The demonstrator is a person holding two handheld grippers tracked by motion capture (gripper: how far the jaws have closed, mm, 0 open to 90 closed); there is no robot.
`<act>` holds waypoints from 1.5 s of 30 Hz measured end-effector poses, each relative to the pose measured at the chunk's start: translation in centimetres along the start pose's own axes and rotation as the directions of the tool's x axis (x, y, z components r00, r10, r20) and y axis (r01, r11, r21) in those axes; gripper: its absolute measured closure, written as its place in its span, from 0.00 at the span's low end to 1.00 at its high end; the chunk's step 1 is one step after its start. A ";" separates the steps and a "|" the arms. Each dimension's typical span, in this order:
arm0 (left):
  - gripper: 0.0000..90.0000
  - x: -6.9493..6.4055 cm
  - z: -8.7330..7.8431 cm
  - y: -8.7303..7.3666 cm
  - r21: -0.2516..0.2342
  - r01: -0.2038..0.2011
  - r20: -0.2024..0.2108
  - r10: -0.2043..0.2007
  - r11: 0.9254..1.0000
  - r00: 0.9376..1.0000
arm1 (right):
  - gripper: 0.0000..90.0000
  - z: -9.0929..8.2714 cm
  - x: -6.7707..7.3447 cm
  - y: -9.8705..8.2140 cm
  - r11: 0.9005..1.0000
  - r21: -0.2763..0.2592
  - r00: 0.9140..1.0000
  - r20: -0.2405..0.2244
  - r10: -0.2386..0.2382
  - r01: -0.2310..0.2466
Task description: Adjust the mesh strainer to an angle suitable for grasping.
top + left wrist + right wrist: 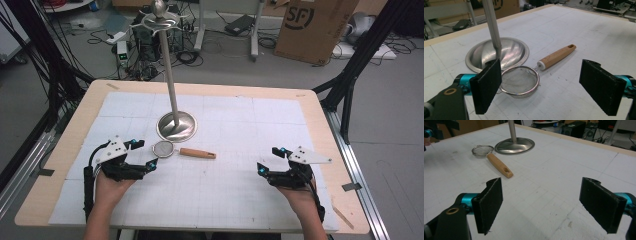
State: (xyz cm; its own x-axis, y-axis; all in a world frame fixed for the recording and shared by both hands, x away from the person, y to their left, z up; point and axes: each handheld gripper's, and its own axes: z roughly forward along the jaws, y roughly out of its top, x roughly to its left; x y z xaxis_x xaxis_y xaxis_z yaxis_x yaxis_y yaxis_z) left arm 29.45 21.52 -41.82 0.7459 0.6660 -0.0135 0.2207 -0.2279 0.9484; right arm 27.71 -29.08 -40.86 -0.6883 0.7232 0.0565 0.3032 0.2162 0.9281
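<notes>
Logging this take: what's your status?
Left gripper open, right gripper open, both empty. Wooden-handled wire mesh strainer flat on white mat, beside round steel stand base. Nothing in the way.

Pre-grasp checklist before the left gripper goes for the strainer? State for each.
1. Left gripper open: ok, jaws stand wide apart in the left gripper view.
2. Strainer within the jaw span: ok, its mesh bowl lies just ahead, nearer the left jaw.
3. Strainer flat on the mat: ok, wooden handle lies level.
4. Clearance from the stand base: not ok, the mesh rim sits against or just short of the base edge; a jaw may catch it.
5. Right gripper out of the way: ok, open and well off to the side.
6. Handle hole usable for hanging: cannot tell.
</notes>
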 end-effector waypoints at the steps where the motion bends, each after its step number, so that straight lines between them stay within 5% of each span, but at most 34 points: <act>1: 0.21 0.0 0.0 0.0 0.005 0.001 -0.002 -0.001 1.000 1.000 | 0.20 0.1 0.0 -0.1 1.000 0.007 1.000 0.001 -0.001 0.001; 11: 0.21 -0.4 0.7 0.4 0.048 -0.001 0.031 -0.001 0.999 1.000 | 0.20 0.3 0.3 -0.3 0.999 0.036 1.000 0.004 -0.013 0.013; 20: 0.22 -0.8 3.0 1.8 0.156 -0.089 0.060 0.081 0.984 0.995 | 0.20 0.1 0.0 -0.4 0.999 0.033 1.000 0.007 -0.002 0.002; 24: 0.24 -1.1 3.9 2.7 0.160 -0.124 0.074 0.114 0.979 0.991 | 0.20 0.0 -0.1 -0.4 0.999 0.032 1.000 0.010 0.002 -0.003; 38: 0.25 -1.2 7.9 4.6 0.269 -0.189 0.151 0.153 0.944 0.977 | 0.20 0.1 0.1 -0.4 0.999 0.040 1.000 0.007 -0.001 0.001; 42: 0.26 -1.2 9.4 5.1 0.317 -0.222 0.169 0.176 0.922 0.970 | 0.20 0.2 0.1 -0.4 0.999 0.042 1.000 0.005 -0.004 0.004; 45: 0.29 -1.3 10.4 5.0 0.316 -0.227 0.183 0.175 0.921 0.967 | 0.20 0.2 0.1 -0.4 0.999 0.043 1.000 0.007 -0.002 0.001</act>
State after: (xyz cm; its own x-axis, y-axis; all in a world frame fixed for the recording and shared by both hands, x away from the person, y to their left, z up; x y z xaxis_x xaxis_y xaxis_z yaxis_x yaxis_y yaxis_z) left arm 36.12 12.18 -40.33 0.8751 0.4744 0.0950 0.2330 -0.5853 0.7767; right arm 27.67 -28.98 -41.32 -0.6840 0.7276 0.0522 0.3301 0.2450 0.9116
